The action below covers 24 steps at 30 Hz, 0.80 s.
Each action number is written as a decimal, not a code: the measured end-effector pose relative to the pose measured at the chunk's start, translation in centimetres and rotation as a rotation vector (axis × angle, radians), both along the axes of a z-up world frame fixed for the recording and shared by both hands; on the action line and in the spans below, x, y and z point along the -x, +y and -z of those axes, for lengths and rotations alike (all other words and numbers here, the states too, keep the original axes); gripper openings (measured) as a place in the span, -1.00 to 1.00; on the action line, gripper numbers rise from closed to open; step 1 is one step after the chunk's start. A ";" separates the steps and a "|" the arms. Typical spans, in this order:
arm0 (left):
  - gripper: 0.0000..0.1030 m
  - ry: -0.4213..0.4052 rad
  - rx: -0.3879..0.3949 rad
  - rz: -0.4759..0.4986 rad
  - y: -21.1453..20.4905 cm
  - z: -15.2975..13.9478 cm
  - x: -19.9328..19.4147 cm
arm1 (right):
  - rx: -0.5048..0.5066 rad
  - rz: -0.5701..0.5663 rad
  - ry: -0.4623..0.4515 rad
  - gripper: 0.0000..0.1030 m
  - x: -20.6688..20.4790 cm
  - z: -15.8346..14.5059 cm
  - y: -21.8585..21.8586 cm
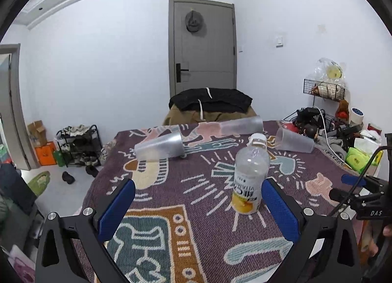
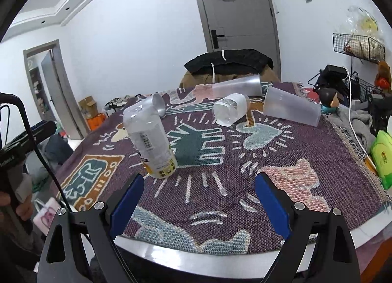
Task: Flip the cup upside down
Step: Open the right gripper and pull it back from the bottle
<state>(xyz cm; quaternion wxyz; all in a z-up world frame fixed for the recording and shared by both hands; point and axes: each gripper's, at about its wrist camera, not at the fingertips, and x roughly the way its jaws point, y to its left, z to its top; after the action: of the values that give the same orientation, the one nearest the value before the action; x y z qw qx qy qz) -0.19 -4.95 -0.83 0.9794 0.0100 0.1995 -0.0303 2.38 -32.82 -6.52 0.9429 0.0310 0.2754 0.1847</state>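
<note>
Open patterned cloth (image 2: pixel 208 180) is seen just ahead of the right claw (image 2: pixel 199 199). Passage on the near left is blocked by an upright bottle (image 2: pixel 152 141). Farther back, the desk is crowded by three frosted cups (image 2: pixel 291 109) lying on their sides and a toppled jar (image 2: pixel 230 109).

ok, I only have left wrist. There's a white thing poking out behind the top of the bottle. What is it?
Observer: It's a small clear plastic cup with a white band, lying on its side beyond the clear plastic drink bottle with a yellow label.
Operator: And the right jaws? I only get a sliver.
Observer: The right gripper is open with nothing between the jaws, by the silver table edge.
</note>
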 end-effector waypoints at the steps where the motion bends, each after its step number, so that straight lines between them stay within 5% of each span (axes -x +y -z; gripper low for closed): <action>1: 1.00 0.002 0.006 -0.001 0.2 0.2 0.1 | 0.004 -0.004 -0.001 0.79 0.1 0.1 0.1; 24: 1.00 -0.029 0.056 -0.075 4.6 2.2 2.3 | 0.057 -0.105 -0.028 0.79 1.3 -0.2 3.2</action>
<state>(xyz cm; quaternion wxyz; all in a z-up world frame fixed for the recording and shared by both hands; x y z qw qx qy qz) -2.47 -0.34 -3.07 0.9825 -0.0247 0.1847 0.0011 1.04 -29.59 -6.33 0.9361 -0.0130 0.2687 0.2264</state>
